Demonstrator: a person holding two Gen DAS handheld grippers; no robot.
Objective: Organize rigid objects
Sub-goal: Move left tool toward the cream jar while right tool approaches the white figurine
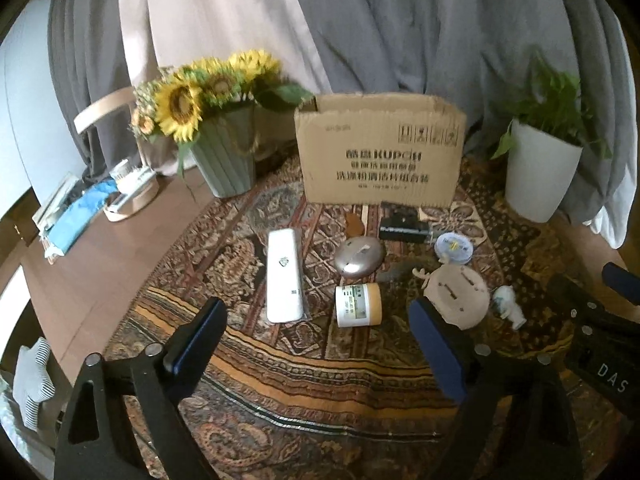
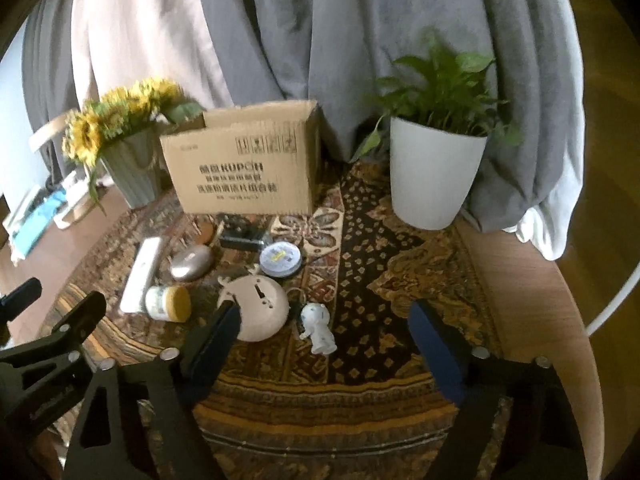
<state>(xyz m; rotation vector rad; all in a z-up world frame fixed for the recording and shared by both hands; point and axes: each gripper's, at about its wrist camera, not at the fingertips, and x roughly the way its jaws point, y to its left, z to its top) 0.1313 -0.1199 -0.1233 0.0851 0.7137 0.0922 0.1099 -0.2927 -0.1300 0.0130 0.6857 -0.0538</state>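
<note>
An open cardboard box stands at the back of a patterned round table. In front of it lie a long white packet, a grey oval pebble-shaped case, a small jar on its side, a black device, a round clear tin, a beige wooden disc and a small white figurine. My left gripper is open and empty above the near table. My right gripper is open and empty near the figurine.
A grey vase of sunflowers stands left of the box. A white pot with a green plant stands to its right. Grey and pink curtains hang behind. A chair with clutter is at the left.
</note>
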